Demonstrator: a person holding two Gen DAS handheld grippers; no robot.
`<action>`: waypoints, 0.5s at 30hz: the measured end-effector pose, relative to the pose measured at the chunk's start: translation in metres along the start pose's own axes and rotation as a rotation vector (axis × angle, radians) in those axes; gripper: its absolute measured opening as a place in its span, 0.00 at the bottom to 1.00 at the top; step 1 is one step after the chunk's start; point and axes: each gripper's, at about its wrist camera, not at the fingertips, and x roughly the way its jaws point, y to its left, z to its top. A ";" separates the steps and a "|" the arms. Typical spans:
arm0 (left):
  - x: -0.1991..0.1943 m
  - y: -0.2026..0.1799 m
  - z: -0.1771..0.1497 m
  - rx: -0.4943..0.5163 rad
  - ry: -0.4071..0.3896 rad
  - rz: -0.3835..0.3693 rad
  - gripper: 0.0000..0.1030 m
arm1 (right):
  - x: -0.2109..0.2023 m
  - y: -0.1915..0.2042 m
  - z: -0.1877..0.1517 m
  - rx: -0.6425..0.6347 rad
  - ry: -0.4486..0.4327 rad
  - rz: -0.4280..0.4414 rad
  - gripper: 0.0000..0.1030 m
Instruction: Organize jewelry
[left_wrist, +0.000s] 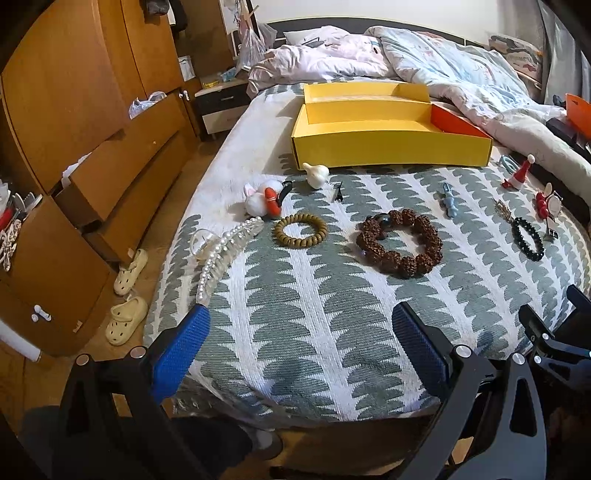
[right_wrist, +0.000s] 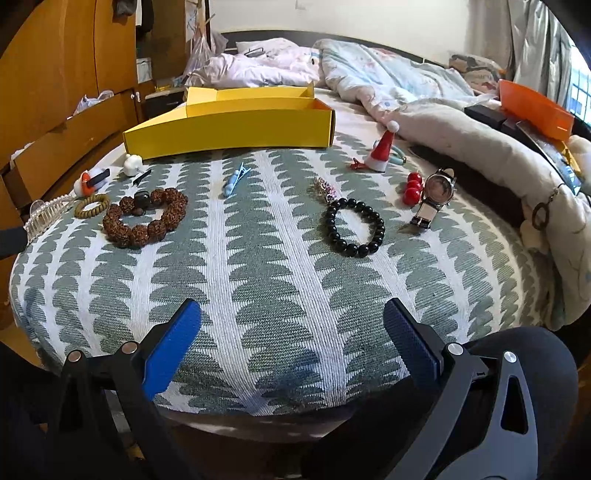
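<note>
Jewelry lies spread on a patterned bed cover in front of an open yellow box (left_wrist: 388, 146) (right_wrist: 229, 138). There is a brown bead bracelet (left_wrist: 400, 242) (right_wrist: 146, 216), a tan bead bracelet (left_wrist: 301, 228) (right_wrist: 92, 205), a black bead bracelet (left_wrist: 528, 239) (right_wrist: 354, 227), a pearl hair claw (left_wrist: 225, 251) (right_wrist: 44, 216), a blue clip (left_wrist: 450, 201) (right_wrist: 234, 179), a watch (right_wrist: 436, 194) and red beads (right_wrist: 413, 188). My left gripper (left_wrist: 299, 345) is open and empty above the cover's near edge. My right gripper (right_wrist: 291, 341) is open and empty, also near the front edge.
A wooden wardrobe with open drawers (left_wrist: 110, 184) stands left of the bed. Slippers (left_wrist: 127, 317) lie on the floor. Crumpled quilts (left_wrist: 461, 74) fill the bed behind the box. A Santa hat clip (right_wrist: 382, 151), a white garlic-shaped piece (left_wrist: 316, 173) and a plush clip (left_wrist: 264, 199) lie near the box.
</note>
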 end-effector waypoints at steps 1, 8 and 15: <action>0.000 0.000 0.000 -0.001 -0.003 0.000 0.95 | 0.000 0.000 0.000 0.004 -0.003 -0.001 0.96; -0.002 -0.002 0.000 0.004 -0.020 0.027 0.95 | 0.000 -0.005 0.001 0.040 -0.008 -0.001 0.96; 0.005 0.003 0.000 -0.031 0.031 -0.008 0.95 | -0.001 -0.008 0.002 0.058 -0.009 0.005 0.96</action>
